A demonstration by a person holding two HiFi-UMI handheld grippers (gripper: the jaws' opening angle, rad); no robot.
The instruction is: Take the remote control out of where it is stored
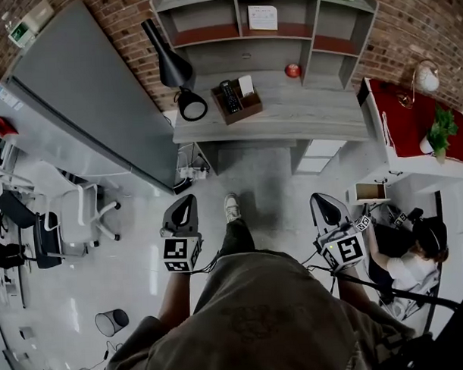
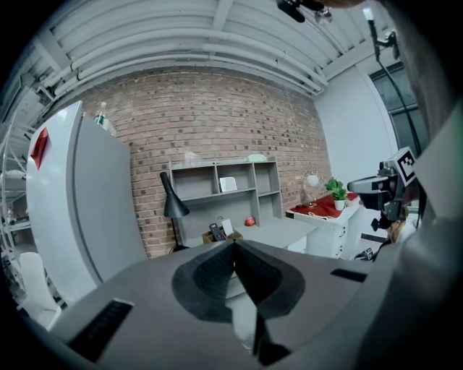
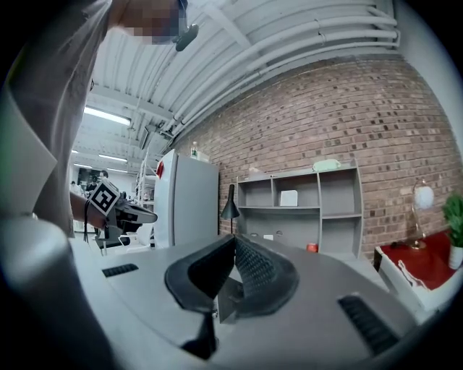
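Observation:
The black remote control [image 1: 230, 97] stands in a brown open box [image 1: 248, 108] on the grey desk [image 1: 305, 113], next to a white card. In the left gripper view the remote control [image 2: 215, 231] is small and far ahead, above the jaw tips. Both grippers hang over the floor, well short of the desk. My left gripper [image 1: 188, 199] is shut and holds nothing, its pads meeting at the tip [image 2: 234, 246]. My right gripper [image 1: 321, 197] is also shut and empty [image 3: 233, 240]. Each gripper view shows the other gripper off to its side.
A black desk lamp [image 1: 174, 72] stands at the desk's left end, close to the box. A red object [image 1: 292, 70] sits under the shelf unit [image 1: 271, 27]. A grey fridge [image 1: 77, 95] is left, a white cabinet with red cloth [image 1: 411, 117] right. A person [image 1: 416, 254] sits at right.

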